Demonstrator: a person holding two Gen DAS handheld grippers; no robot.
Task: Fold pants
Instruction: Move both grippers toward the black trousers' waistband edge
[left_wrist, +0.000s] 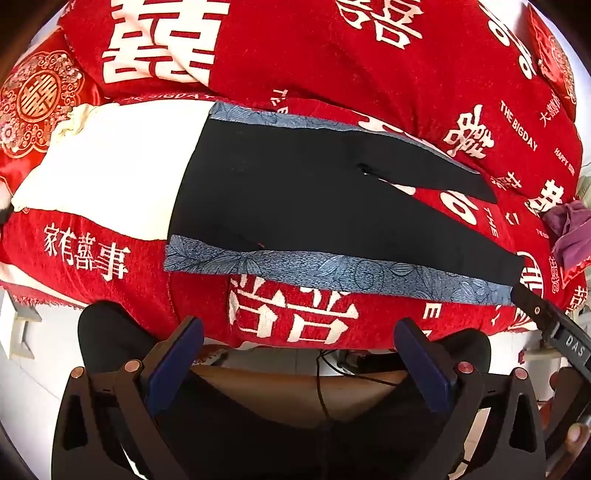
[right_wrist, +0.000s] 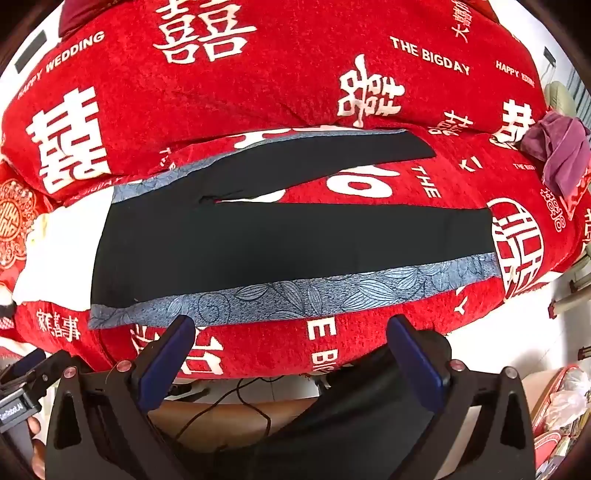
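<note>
Pants (left_wrist: 295, 199) lie spread flat on the red blanket (left_wrist: 332, 74), black with a blue patterned stripe (left_wrist: 332, 273) down each outer seam, and we take them as our landmark. Their waist end sits toward the left of both views and the two legs run to the right, splitting apart past the crotch so that a wedge of red blanket shows between them.

We hold the left gripper (left_wrist: 299, 358) just below the near stripe of the pants, its blue-padded fingers (left_wrist: 177, 362) standing wide apart with nothing between them and clear of the cloth. The right gripper (right_wrist: 291, 354) hangs likewise below the near stripe, fingers (right_wrist: 166, 362) spread fully and empty; one fingertip overlaps the stripe's edge in the picture, but we cannot tell whether it touches.

From the left wrist we see a white cloth (left_wrist: 110, 166) lying against the waist end of the pants, much of it in view, and a red embroidered cushion (left_wrist: 37, 103) beyond that; the right gripper's body (left_wrist: 554, 332) juts in at the near leg's cuff. From the right wrist the white cloth (right_wrist: 62, 243) is only a sliver, but both cuffs (right_wrist: 487, 232) show whole, with a crumpled purple cloth (right_wrist: 557, 151) well beyond them to the right and the left gripper's body (right_wrist: 22, 387) at the lower left, below the waist end.
</note>
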